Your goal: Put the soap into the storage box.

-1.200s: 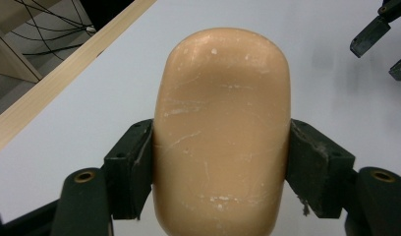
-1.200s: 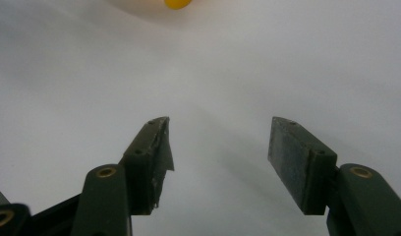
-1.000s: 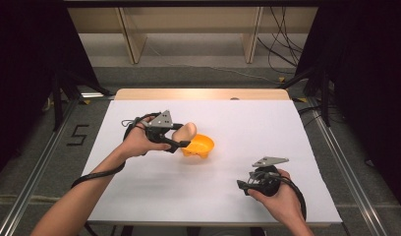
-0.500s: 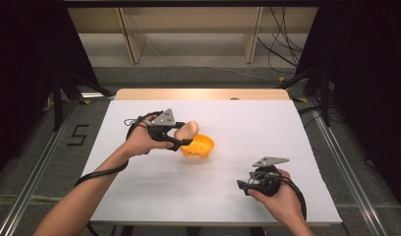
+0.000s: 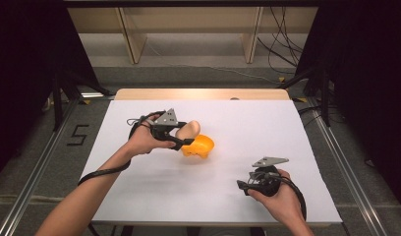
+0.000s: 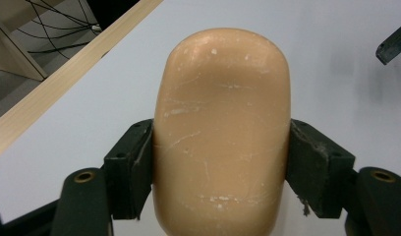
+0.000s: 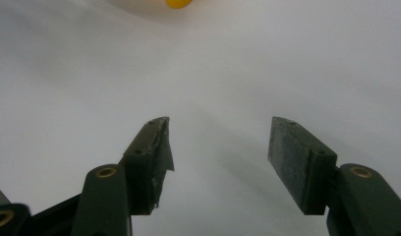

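My left gripper [image 5: 181, 133] is shut on a tan, rounded oblong object [image 5: 188, 129]; in the left gripper view the tan object [image 6: 221, 128] stands between both black pads [image 6: 134, 167], scuffed and pale. It is held just above the white table, left of centre. An orange bowl-like object [image 5: 198, 146] lies on the table right beside and below it. My right gripper [image 5: 243, 185] rests low near the front right of the table, open, with nothing between its fingers [image 7: 149, 157]. The orange object's edge [image 7: 179, 3] peeks in at the top of the right gripper view.
The white table top [image 5: 247, 123] has a wooden strip [image 5: 203, 94] along its far edge. Beyond it stand wooden legs and loose cables on the floor. Metal rails run along both sides of the table. A "5" mark [image 5: 76, 134] lies on the floor at left.
The left gripper with the tan object has shifted very slightly; the right gripper has stayed put.
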